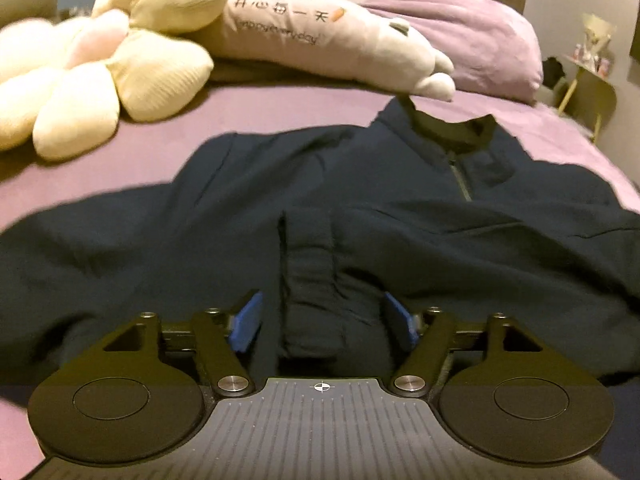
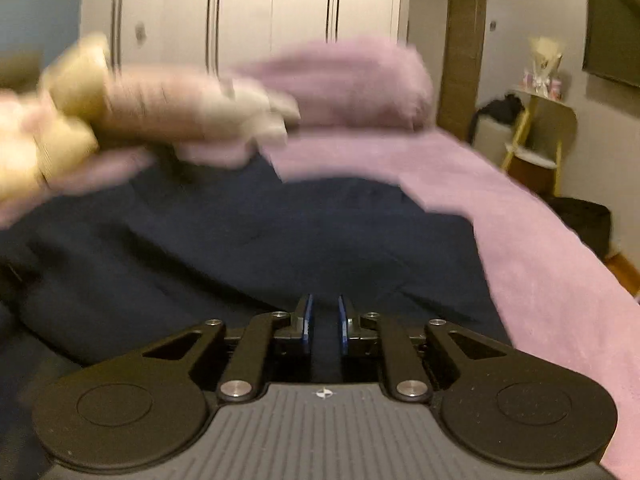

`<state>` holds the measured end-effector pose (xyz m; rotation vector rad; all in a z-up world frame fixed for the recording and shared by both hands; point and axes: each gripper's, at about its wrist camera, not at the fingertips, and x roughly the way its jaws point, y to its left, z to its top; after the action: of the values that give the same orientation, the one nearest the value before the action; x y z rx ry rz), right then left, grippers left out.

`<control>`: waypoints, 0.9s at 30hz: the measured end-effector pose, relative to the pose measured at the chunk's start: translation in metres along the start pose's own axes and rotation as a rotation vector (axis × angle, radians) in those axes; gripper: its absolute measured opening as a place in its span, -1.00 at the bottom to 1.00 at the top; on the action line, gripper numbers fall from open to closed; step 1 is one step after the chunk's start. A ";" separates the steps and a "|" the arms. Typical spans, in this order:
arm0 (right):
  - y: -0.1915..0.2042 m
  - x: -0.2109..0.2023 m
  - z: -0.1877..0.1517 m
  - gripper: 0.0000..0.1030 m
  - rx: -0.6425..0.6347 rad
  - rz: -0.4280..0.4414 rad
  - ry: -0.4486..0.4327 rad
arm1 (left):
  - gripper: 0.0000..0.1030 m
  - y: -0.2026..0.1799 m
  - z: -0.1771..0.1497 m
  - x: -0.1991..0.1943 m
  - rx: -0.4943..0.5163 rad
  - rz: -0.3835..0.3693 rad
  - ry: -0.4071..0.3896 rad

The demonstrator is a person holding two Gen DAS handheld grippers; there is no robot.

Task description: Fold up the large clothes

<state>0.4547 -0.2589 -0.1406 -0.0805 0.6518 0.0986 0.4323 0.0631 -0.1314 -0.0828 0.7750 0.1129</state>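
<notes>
Scene: While the person stood over the bed (image 1: 280, 120), one dark navy jacket (image 1: 200, 220) lay spread across the purple sheet, filling the middle and lower half of both views, collar toward the top.
Upper left: one cream flower-shaped cushion (image 1: 132, 64) sat there, with one long plush pillow (image 1: 320, 36) beside it toward the centre, and one purple pillow (image 1: 472, 40) at the upper right.
Left gripper (image 1: 320, 320): its blue pads stood wide apart at the lower centre, astride a raised ridge of the jacket's cloth but, as far as I could see, not pressing it; it held nothing.
Right gripper (image 2: 324, 320): in the blurred right wrist view its pads stood close together with a narrow dark gap between; whether cloth was pinched there I could not tell.
Handling: the jacket looked soft, limp and fairly thick, likely to sag and drag rather than slide; I would take it at a hem, cuff or shoulder seam.
Count: one jacket, two plush items, one pillow, two grippers.
</notes>
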 end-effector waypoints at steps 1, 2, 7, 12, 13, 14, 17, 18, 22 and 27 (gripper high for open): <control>-0.001 0.003 0.000 -0.86 -0.011 -0.011 -0.015 | 0.61 0.000 0.001 0.004 0.017 0.006 -0.007; -0.001 0.005 0.001 -0.88 -0.024 -0.019 -0.020 | 0.65 0.000 0.001 0.007 0.029 0.012 -0.017; 0.002 0.015 0.009 -0.92 -0.057 -0.055 -0.004 | 0.83 -0.004 0.001 0.010 0.065 0.054 -0.048; 0.009 -0.008 0.015 -0.89 -0.004 0.008 0.005 | 0.83 0.006 -0.001 -0.001 0.010 0.025 -0.024; 0.013 -0.015 0.015 -0.89 0.015 0.038 -0.006 | 0.83 0.006 -0.002 -0.002 0.005 0.021 -0.023; 0.019 -0.021 0.015 -0.89 0.016 0.066 -0.013 | 0.83 0.007 -0.003 -0.002 0.004 0.017 -0.020; 0.042 -0.015 0.007 -0.90 -0.041 0.098 0.025 | 0.84 0.007 -0.005 -0.003 0.022 0.012 -0.021; 0.047 -0.008 0.002 -0.90 -0.058 0.084 0.052 | 0.85 0.007 -0.005 -0.002 0.029 0.008 -0.020; 0.056 0.001 -0.005 -0.90 -0.105 0.047 0.047 | 0.96 0.012 -0.008 0.003 0.028 -0.004 -0.028; 0.061 0.000 -0.006 -0.90 -0.145 0.025 0.048 | 1.00 0.021 -0.012 0.007 0.019 -0.043 -0.056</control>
<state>0.4443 -0.1991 -0.1482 -0.2150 0.6936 0.1685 0.4263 0.0826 -0.1460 -0.0777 0.7174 0.0671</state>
